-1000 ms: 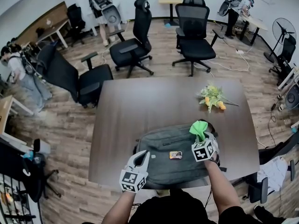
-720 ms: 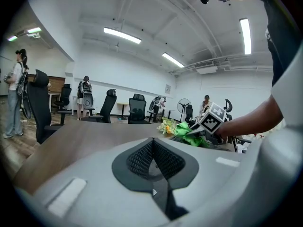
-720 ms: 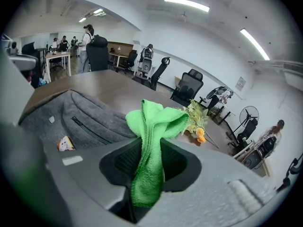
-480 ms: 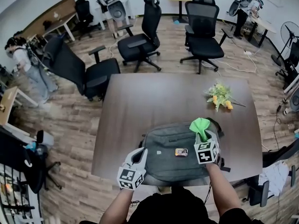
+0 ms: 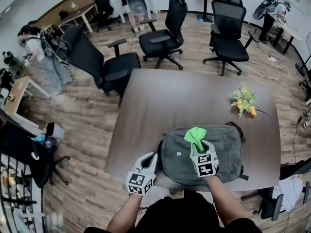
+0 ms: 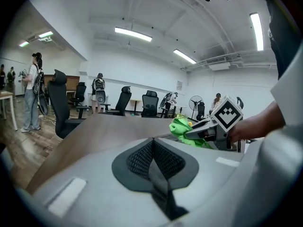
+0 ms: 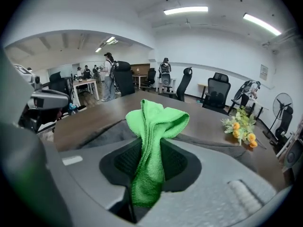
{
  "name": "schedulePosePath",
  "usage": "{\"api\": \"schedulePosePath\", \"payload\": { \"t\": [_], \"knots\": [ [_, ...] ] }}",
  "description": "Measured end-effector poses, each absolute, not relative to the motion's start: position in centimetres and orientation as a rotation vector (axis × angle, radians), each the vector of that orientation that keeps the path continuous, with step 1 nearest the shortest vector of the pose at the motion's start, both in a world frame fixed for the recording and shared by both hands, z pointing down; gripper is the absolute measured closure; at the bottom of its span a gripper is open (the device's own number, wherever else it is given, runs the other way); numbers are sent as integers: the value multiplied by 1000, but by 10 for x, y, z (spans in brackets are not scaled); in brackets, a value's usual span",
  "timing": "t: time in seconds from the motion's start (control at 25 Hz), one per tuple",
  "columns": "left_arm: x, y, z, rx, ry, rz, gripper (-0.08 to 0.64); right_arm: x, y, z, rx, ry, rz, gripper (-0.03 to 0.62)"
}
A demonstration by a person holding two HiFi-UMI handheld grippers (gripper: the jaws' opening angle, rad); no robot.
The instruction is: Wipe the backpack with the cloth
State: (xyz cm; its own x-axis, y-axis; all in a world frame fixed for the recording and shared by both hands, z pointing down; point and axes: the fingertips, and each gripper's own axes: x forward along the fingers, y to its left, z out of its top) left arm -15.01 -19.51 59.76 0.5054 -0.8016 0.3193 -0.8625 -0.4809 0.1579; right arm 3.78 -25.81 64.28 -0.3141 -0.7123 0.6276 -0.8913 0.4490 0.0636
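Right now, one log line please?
right gripper: shut on green microfibre cloth | above grey fabric backpack | left gripper: shut, empty

Head view looks down; gripper views share table (image 5: pixel 194 96).

Open-plan office/lab: black high-back swivel chairs w/ armrests (image 5: pixel 158 39), light wooden desks (image 5: pixel 68 11) by the wall, big dark-brown rectangular meeting table (image 5: pixel 194 96), wood-plank floor (image 5: pixel 82 115), long ceiling strip lights (image 6: pixel 133 34), several standing people (image 5: pixel 41 57).
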Motion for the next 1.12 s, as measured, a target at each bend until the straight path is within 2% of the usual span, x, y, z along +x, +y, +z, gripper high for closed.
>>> {"api": "schedulePosePath", "payload": {
  "t": [0.36,0.56,0.76,1.12],
  "knots": [
    [-208,-188,596,2381,-1518,322,545,-65,-232,669,1169,-2221,525,482],
    [-216,-180,602,2366,-1514,330,545,-92,-223,687,1113,-2205,545,482],
    [-215,-176,608,2365,-1489,341,545,-86,-223,697,1115,-2188,544,482],
    [-195,-188,608,2414,-1429,354,545,-26,-220,709,1219,-2048,532,482]
  ]
}}
